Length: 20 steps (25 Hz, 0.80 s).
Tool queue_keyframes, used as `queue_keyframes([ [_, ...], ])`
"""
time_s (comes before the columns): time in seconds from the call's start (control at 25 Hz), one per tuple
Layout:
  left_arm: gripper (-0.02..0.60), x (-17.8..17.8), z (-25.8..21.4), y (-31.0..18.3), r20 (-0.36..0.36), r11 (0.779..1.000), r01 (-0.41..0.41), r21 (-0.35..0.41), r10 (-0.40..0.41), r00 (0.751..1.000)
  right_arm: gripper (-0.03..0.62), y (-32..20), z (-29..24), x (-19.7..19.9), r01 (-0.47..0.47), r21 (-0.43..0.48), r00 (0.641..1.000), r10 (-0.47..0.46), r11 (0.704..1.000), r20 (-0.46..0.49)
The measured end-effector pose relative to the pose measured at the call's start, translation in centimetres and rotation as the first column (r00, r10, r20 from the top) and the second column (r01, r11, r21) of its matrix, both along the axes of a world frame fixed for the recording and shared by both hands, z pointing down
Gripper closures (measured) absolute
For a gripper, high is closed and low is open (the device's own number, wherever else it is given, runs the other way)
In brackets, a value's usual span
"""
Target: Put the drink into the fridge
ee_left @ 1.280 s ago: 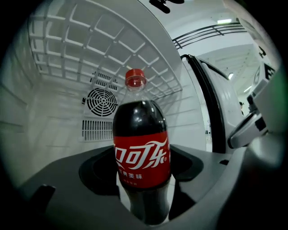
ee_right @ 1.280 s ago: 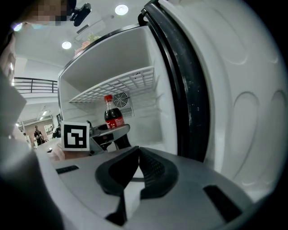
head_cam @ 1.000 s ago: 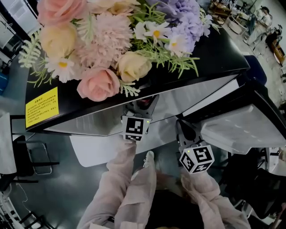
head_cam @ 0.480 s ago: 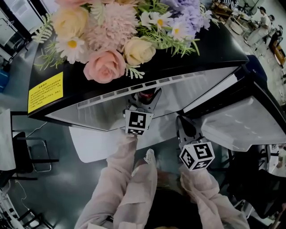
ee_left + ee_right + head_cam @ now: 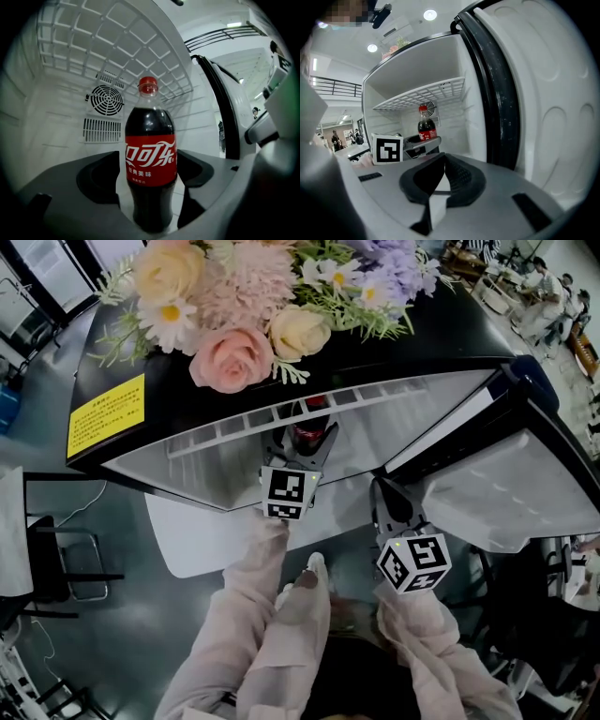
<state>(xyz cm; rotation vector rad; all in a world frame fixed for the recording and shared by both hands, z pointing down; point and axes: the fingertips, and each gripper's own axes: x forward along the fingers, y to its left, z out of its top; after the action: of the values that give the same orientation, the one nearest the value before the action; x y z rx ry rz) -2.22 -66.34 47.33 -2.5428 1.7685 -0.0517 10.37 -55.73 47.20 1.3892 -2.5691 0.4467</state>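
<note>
The cola bottle (image 5: 150, 159) stands upright on the floor of the fridge (image 5: 51, 131), under the wire shelf (image 5: 117, 42). The left claw (image 5: 303, 446) is around its body with the jaws opening, so we judge it is being released there. The right claw (image 5: 444, 157), closed on nothing, hangs outside beside the open door (image 5: 543, 93); the way straight back toward us looks free, limited only by shelf and door edge.

From above, the fridge's (image 5: 450, 343) black top hides all of the bottle (image 5: 308, 434) but its red cap and neck, the flowers (image 5: 234, 357) are cut off at the top edge, and in the right gripper view the left tool (image 5: 423, 139) hides the bottle's bottom.
</note>
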Motion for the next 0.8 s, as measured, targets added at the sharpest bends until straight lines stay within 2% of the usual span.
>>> queue_keyframes([
  [0.28, 0.218, -1.1, 0.5, 2.0, 0.004, 0.999, 0.008, -0.037, -0.007, 1.000, 0.582, 0.6, -0.6, 1.5, -0.071, 0.004, 0.997, 0.071, 0.997, 0.022],
  [0.44, 0.219, -2.1, 0.6, 4.3, -0.027, 0.998, 0.015, -0.069, -0.017, 0.999, 0.582, 1.2, -1.0, 2.0, -0.095, 0.011, 0.995, 0.094, 0.995, 0.036],
  [0.6, 0.219, -3.1, 0.7, 6.9, -0.073, 0.994, 0.014, -0.107, -0.022, 0.997, 0.582, 2.5, -1.3, 1.5, -0.102, 0.011, 0.994, 0.101, 0.995, 0.048],
  [0.8, 0.219, -3.1, 0.1, 10.1, -0.070, 0.992, 0.001, -0.124, -0.010, 0.998, 0.583, 3.9, -1.9, 0.9, -0.096, 0.015, 0.994, 0.095, 0.995, 0.053],
])
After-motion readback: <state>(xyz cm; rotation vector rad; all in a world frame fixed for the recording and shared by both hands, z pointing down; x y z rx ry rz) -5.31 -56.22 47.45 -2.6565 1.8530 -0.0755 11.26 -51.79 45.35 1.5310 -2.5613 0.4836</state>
